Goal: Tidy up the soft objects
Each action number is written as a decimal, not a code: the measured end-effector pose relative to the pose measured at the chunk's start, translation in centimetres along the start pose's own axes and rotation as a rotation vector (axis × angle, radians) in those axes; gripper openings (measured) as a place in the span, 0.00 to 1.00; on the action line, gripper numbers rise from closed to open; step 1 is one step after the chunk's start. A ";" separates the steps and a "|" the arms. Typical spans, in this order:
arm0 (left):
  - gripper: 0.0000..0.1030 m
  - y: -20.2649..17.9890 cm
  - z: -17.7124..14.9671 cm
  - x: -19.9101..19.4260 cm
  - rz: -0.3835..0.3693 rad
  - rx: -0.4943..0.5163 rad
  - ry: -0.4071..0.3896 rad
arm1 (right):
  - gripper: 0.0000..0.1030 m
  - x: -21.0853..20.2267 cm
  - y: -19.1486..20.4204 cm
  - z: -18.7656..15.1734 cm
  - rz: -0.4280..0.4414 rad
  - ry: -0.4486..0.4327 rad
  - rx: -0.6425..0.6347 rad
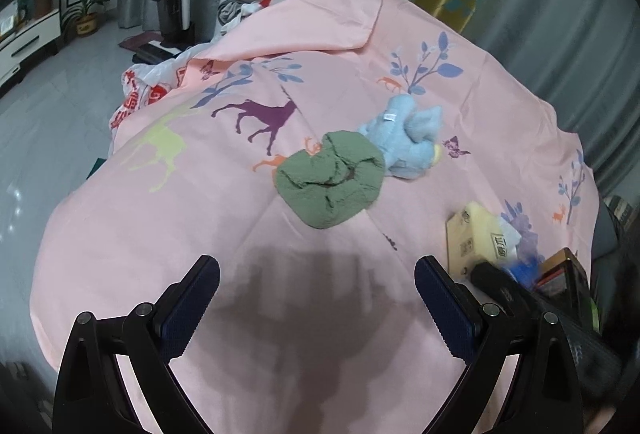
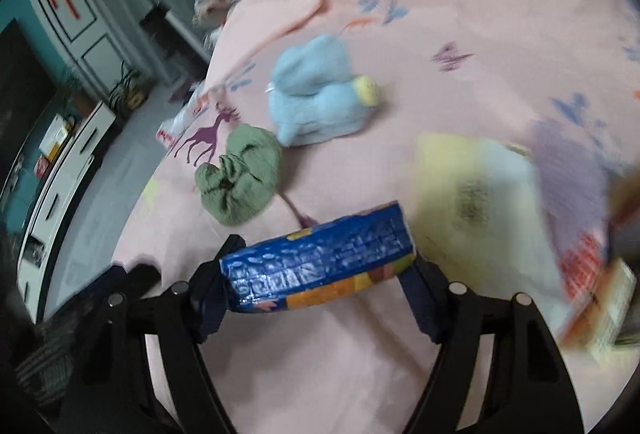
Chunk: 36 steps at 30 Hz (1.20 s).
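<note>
Now the right gripper clamps a blue, shiny plastic-wrapped pack crosswise between its pads, above the pink animal-print bedsheet. Farther off lie a crumpled green cloth and, touching it, a light-blue plush toy. The left gripper hangs open and empty over the sheet.

Left hand-held gripper open over pink sheet, green cloth touching blue plush toy
</note>
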State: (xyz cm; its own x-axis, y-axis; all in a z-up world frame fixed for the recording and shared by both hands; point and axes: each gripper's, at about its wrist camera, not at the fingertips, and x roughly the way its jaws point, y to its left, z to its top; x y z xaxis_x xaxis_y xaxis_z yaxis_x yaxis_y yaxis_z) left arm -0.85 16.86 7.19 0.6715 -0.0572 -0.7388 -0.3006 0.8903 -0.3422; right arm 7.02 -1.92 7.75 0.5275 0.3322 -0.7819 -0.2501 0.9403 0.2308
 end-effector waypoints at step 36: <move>0.54 -15.9 -12.6 2.4 -0.368 0.383 0.381 | 0.58 -4.1 -13.8 -9.6 0.076 0.123 0.355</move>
State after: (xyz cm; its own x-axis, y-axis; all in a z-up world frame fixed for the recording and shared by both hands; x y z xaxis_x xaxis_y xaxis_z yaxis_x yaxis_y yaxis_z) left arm -2.95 -3.08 3.53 0.3758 -0.4824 -0.7912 0.2126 0.8759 -0.4331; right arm 0.50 -16.98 2.17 0.4118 0.4111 -0.8133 0.0232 0.8875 0.4603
